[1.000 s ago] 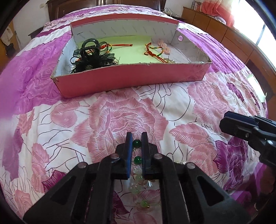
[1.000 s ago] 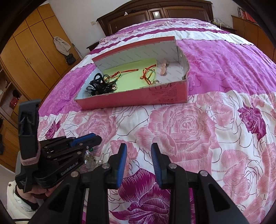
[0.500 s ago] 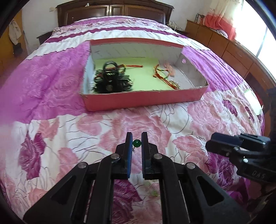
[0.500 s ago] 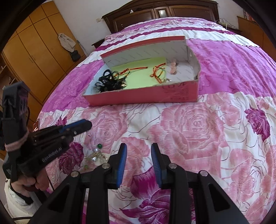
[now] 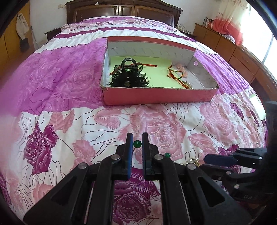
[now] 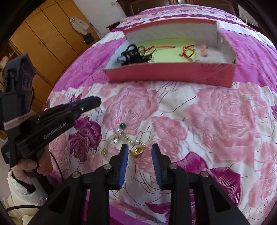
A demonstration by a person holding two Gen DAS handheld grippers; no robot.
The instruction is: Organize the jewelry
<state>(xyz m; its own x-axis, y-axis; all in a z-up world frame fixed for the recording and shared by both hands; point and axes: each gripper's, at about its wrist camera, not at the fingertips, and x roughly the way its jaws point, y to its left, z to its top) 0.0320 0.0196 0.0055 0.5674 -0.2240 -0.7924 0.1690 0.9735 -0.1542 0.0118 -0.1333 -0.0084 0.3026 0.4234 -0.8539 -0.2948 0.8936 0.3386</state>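
Note:
My left gripper [image 5: 137, 144] is shut on a green bead earring [image 5: 137, 143] and holds it above the bedspread; it also shows in the right wrist view [image 6: 93, 102]. A pile of beaded jewelry [image 6: 124, 141] with green beads, pearls and a gold piece lies on the bed. My right gripper [image 6: 140, 152] is open, its jaws on either side of the gold piece [image 6: 137, 150]; it also shows in the left wrist view [image 5: 218, 160]. A pink box [image 5: 155, 97] further up the bed holds a black bow hair clip [image 5: 129, 76] and red cord bracelets [image 5: 174, 76].
The rose-patterned bedspread [image 5: 86, 121] covers the whole bed. A dark wooden headboard [image 5: 121, 10] stands behind. Wooden wardrobes [image 6: 43, 34] stand at the left, low cabinets [image 5: 233, 48] at the right.
My left gripper has lifted up and back with the green earring, away from the pile. My right gripper has moved left and down over the jewelry pile.

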